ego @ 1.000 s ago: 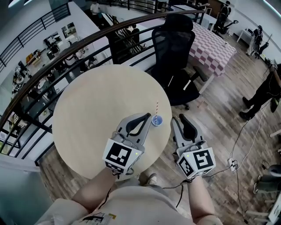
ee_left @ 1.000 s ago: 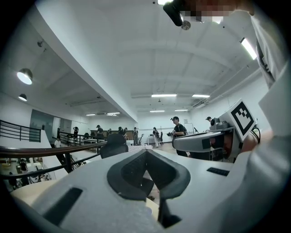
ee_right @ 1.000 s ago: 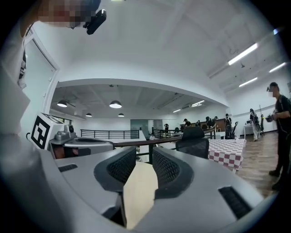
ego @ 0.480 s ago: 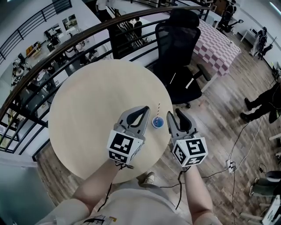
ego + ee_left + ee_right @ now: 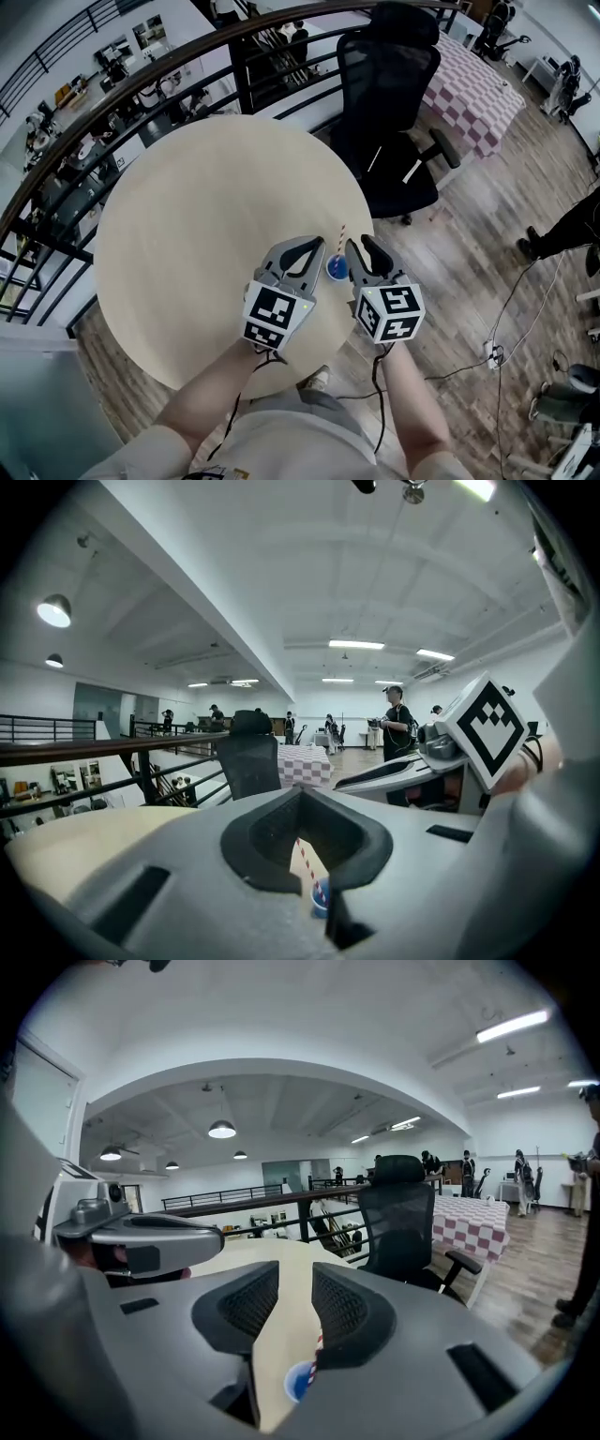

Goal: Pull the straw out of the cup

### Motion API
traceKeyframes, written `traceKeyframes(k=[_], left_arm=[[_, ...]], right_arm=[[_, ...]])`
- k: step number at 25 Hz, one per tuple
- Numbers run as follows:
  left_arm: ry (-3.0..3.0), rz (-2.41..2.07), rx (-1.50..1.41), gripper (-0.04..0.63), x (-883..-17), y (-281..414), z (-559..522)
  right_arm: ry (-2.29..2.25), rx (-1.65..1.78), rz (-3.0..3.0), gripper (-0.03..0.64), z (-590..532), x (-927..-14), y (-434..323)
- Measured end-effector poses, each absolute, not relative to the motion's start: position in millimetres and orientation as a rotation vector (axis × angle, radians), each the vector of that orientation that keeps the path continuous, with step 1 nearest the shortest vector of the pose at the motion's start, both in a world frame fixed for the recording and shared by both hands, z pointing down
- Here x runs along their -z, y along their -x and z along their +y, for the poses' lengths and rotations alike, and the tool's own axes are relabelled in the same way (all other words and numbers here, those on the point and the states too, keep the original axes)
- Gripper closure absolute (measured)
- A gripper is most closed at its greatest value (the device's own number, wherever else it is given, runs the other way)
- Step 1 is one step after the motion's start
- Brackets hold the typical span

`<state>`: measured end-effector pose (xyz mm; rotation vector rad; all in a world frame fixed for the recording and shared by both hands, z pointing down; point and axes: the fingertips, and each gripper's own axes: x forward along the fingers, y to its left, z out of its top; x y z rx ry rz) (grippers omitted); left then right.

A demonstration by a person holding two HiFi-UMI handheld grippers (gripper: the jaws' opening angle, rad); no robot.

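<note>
A small blue cup (image 5: pixel 337 270) stands near the right edge of the round table (image 5: pixel 202 202). A red-and-white striped straw (image 5: pixel 341 238) leans out of it toward the far side. My left gripper (image 5: pixel 315 247) sits just left of the cup, its jaws shut with nothing between them. In the left gripper view the cup (image 5: pixel 321 899) and straw (image 5: pixel 306 857) show through the hole behind the tips. My right gripper (image 5: pixel 362 245) is open, close on the cup's right. In the right gripper view the cup (image 5: pixel 298 1381) lies low in the gap, and the straw (image 5: pixel 319 1340) shows against the right jaw.
A black office chair (image 5: pixel 389 84) stands beyond the table's far right edge. A dark railing (image 5: pixel 141 80) curves behind the table. A checkered tablecloth table (image 5: pixel 473 84) stands further right. The table edge and wooden floor (image 5: pixel 469 272) lie right of my right gripper.
Both grippers have closed in on the cup. The right one swung left from off the table's edge to right beside the cup. The cup and straw have not moved.
</note>
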<state>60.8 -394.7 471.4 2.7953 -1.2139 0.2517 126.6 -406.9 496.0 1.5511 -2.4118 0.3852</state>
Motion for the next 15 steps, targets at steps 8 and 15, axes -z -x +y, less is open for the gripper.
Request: traceKeyframes(k=[8, 15], left_arm=[[-2.752, -1.174, -0.347, 0.582, -518.2, -66.9, -408.5], [-2.719, -1.164, -0.358, 0.583, -546.3, -71.7, -423.1]], right_arm=[[-1.525, -0.461, -2.317, 0.500, -429.9, -553.3, -128.4], [-1.489, -0.514, -2.266, 0.500, -451.2, -598.5, -133.8]])
